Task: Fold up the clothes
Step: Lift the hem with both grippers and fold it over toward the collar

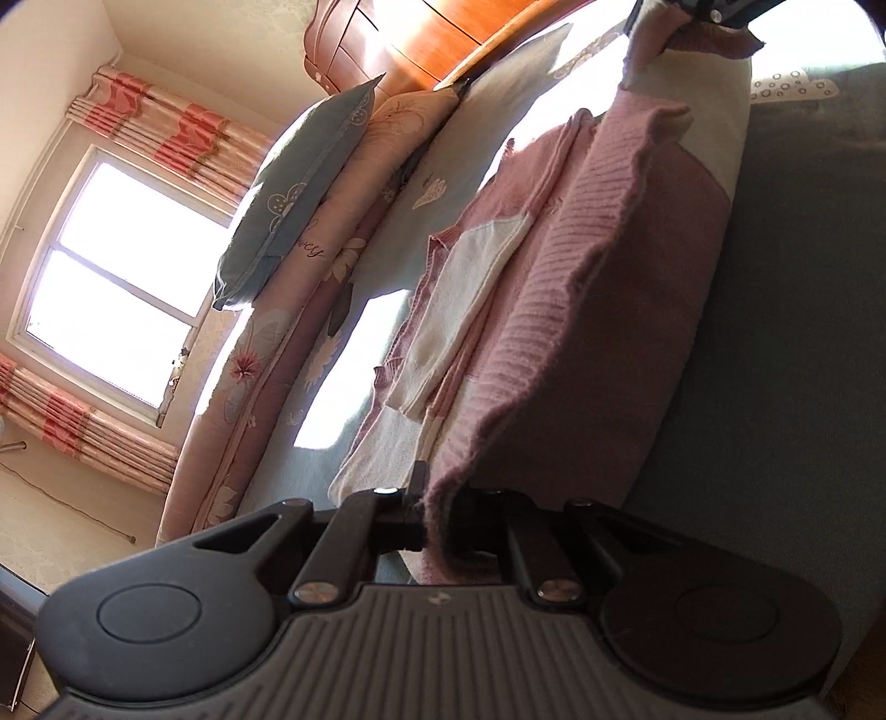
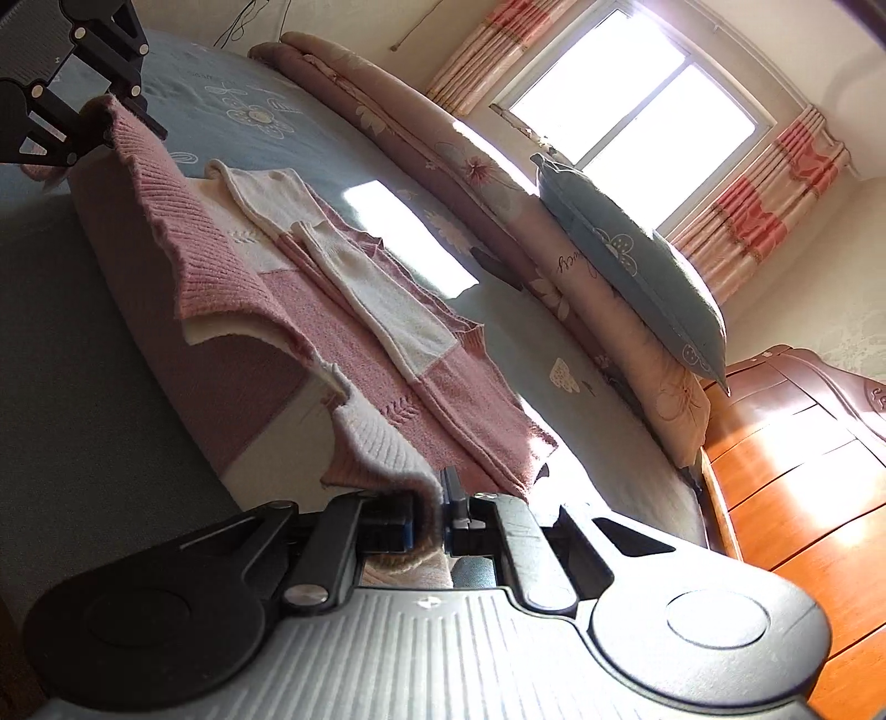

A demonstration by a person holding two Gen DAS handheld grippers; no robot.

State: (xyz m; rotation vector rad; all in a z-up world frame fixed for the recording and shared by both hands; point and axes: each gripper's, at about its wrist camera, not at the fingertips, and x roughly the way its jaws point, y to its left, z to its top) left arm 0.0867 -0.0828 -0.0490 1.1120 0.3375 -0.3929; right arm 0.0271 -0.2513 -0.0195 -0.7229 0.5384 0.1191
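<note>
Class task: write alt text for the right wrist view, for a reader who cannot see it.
The right gripper is shut on the ribbed hem of a pink and cream sweater spread on a blue bed. The left gripper pinches the hem's far corner at top left. Behind lie a rolled floral quilt, a blue pillow and a sunlit window.

The knit hem of the pink sweater (image 1: 620, 310) covers the pads of the left hand-held gripper (image 1: 437, 526). Far beyond it, the right hand-held gripper (image 1: 692, 14) is cut off by the top edge. Past the right hand-held gripper's fingers, the window (image 2: 637, 105) is glared white, its outside unreadable.
</note>
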